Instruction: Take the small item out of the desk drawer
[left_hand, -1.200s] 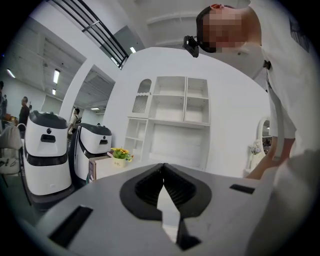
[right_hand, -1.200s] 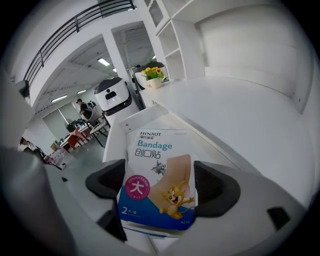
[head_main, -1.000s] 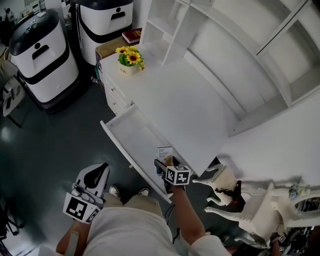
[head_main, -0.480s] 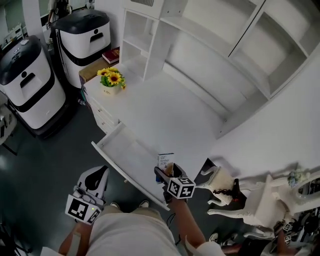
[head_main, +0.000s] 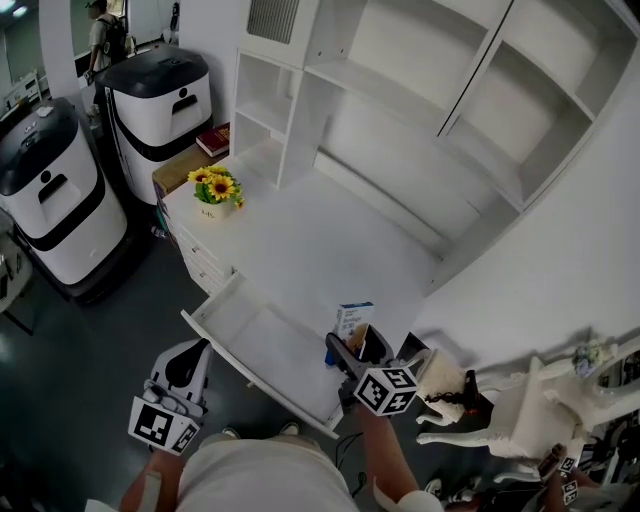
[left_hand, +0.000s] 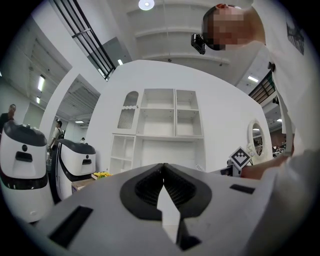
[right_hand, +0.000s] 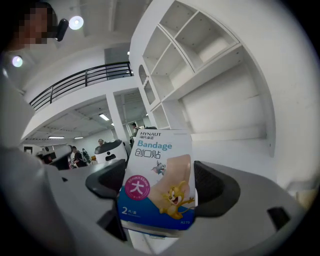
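Note:
My right gripper (head_main: 350, 340) is shut on a small bandage box (head_main: 353, 321), white on top and blue below, held upright above the right end of the open white drawer (head_main: 262, 345). In the right gripper view the bandage box (right_hand: 159, 182) fills the space between the jaws of the right gripper (right_hand: 159, 192). The drawer sticks out from the white desk (head_main: 320, 250), and what shows of its inside looks bare. My left gripper (head_main: 190, 360) hangs low at the left, in front of the drawer, its jaws closed together on nothing, as the left gripper (left_hand: 163, 186) view shows.
A pot of yellow sunflowers (head_main: 218, 188) stands at the desk's far left corner. White shelves (head_main: 420, 90) rise behind the desk. Two black-and-white machines (head_main: 50, 190) stand on the dark floor to the left. White animal figures (head_main: 500, 410) stand at the right.
My right gripper has lifted the bandage box up out of the drawer and a little to the right. The head view has tilted upward. The left gripper has stayed put.

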